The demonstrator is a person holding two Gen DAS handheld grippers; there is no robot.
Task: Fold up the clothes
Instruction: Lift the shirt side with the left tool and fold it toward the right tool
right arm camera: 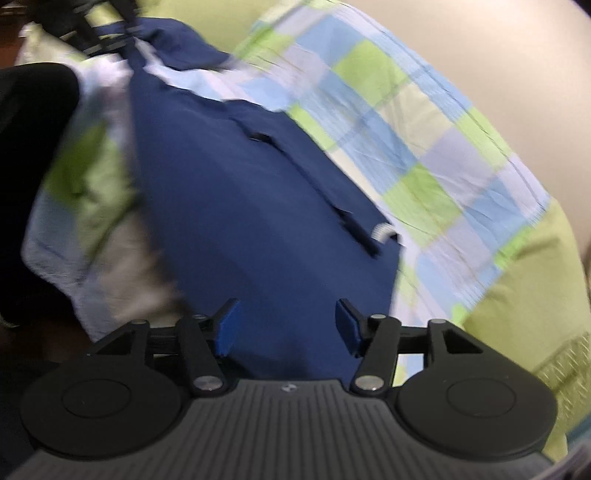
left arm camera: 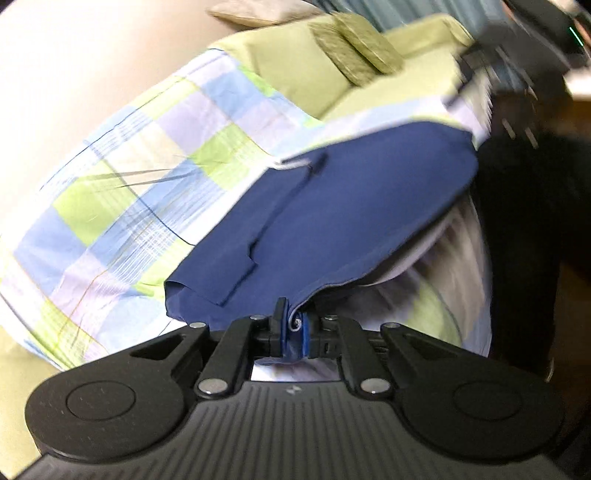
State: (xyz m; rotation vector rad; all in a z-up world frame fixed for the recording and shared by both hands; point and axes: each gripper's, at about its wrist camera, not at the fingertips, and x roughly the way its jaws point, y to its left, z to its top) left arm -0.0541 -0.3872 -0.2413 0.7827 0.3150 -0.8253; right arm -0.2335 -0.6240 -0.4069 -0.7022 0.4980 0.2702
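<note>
A navy blue garment [left arm camera: 332, 206] lies spread over a checked bedspread [left arm camera: 147, 155]. My left gripper [left arm camera: 291, 328] is shut on the garment's near edge, and the cloth rises from its blue pads. In the right wrist view the same blue garment [right arm camera: 258, 206] stretches ahead, with a dark tab and a small white mark near its right edge. My right gripper [right arm camera: 286, 325] stands open just over the near end of the cloth, with nothing pinched between its pads. At the far end of that view, the other gripper [right arm camera: 99, 33] shows blurred, at the garment's far corner.
The bedspread [right arm camera: 424, 155] of blue, green and white squares covers a bed with a green sheet [left arm camera: 295, 70]. Two olive cushions [left arm camera: 354, 48] lie at the head. A person's dark clothing [left arm camera: 524, 240] fills the right side. A pale wall [right arm camera: 480, 55] stands behind.
</note>
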